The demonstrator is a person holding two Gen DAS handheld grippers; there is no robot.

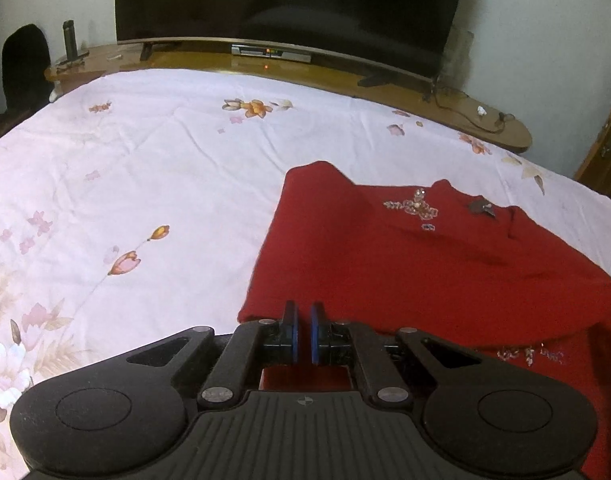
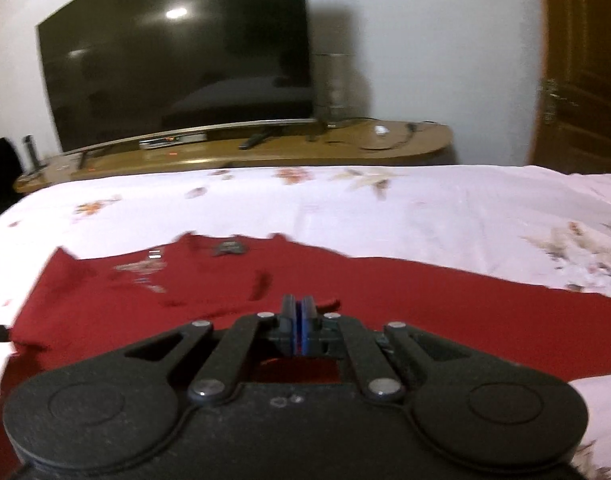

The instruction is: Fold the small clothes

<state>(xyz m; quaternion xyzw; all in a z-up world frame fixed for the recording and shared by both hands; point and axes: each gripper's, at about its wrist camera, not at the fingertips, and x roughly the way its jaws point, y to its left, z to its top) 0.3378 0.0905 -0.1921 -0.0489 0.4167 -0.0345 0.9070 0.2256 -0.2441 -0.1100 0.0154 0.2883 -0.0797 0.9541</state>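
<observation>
A small dark-red knit top with beaded embroidery on its chest (image 1: 405, 248) lies spread on a white bedsheet printed with pink and orange flowers (image 1: 153, 168), toward the near right part of the bed in the left wrist view. The left gripper (image 1: 304, 332) hangs low over the garment's near left hem, its blue-padded jaws drawn almost together with only a thin slit between them; whether cloth is pinched there cannot be told. The right gripper (image 2: 298, 322), seen in a blurred view, has its jaws pressed together above the red cloth, and a small fold of red fabric shows just beside its tips, though a grip cannot be confirmed. Beyond the bed, a large dark flat-screen television (image 1: 289, 4) stands on a long brown wooden shelf (image 1: 457, 100).
</observation>
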